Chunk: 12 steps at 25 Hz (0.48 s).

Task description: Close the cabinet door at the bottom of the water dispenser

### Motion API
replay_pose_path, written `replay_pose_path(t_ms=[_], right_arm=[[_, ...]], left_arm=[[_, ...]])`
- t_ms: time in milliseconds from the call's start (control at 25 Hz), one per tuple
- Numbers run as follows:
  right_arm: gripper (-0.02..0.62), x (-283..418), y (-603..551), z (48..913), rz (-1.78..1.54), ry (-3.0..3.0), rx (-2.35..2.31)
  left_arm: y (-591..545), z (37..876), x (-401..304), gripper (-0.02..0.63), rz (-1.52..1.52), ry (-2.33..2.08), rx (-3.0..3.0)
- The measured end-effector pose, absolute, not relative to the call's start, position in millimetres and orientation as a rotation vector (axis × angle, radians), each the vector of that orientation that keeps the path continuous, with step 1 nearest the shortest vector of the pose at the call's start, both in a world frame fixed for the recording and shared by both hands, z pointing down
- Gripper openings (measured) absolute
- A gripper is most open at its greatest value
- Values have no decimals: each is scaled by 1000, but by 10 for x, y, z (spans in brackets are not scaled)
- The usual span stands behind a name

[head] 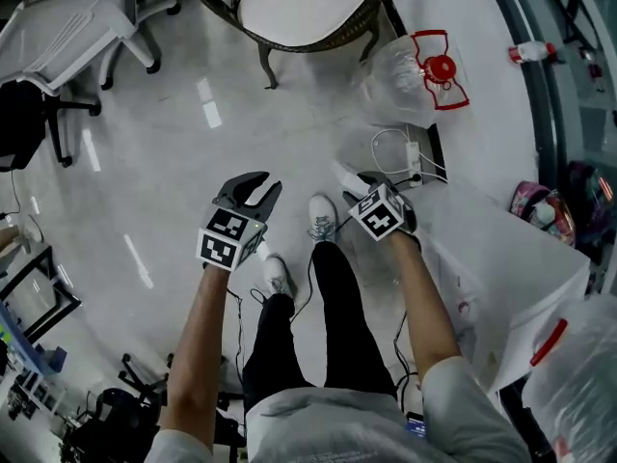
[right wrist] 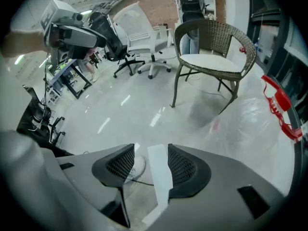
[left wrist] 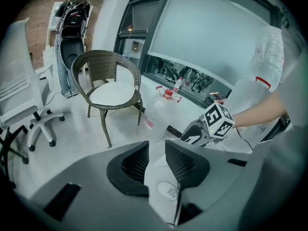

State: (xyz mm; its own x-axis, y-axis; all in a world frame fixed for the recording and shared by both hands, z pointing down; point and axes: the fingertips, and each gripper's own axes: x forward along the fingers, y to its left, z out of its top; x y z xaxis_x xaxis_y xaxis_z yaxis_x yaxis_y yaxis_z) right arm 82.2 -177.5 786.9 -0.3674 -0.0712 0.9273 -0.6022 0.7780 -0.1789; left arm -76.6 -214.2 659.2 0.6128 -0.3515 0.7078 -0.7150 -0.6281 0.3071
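Nearest, the person's white sneakers point(head: 322, 218) stand on the glossy pale floor point(head: 174, 162), with both grippers held low ahead of them for a reach near the floor. The left gripper point(left wrist: 156, 147) has its jaws apart and nothing in them, so it looks spare here. The right gripper point(right wrist: 150, 148), jaws also apart, straddles a white strip point(right wrist: 159, 177) without pinching it. This is probably the cabinet door seen edge-on, beside the white boxy water dispenser point(head: 501, 249). Beyond stands a brown wicker chair point(head: 307, 8).
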Motion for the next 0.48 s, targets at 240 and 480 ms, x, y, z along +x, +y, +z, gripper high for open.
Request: replay_pose_path(t_ms=[240, 480], right_arm=[[244, 896, -1776, 8397, 538, -1770, 400], [235, 893, -1744, 8529, 533, -1748, 452]], left_arm=[[-2171, 6970, -744, 121, 799, -811, 2198], [-2055, 7098, -802, 120, 735, -805, 2152]])
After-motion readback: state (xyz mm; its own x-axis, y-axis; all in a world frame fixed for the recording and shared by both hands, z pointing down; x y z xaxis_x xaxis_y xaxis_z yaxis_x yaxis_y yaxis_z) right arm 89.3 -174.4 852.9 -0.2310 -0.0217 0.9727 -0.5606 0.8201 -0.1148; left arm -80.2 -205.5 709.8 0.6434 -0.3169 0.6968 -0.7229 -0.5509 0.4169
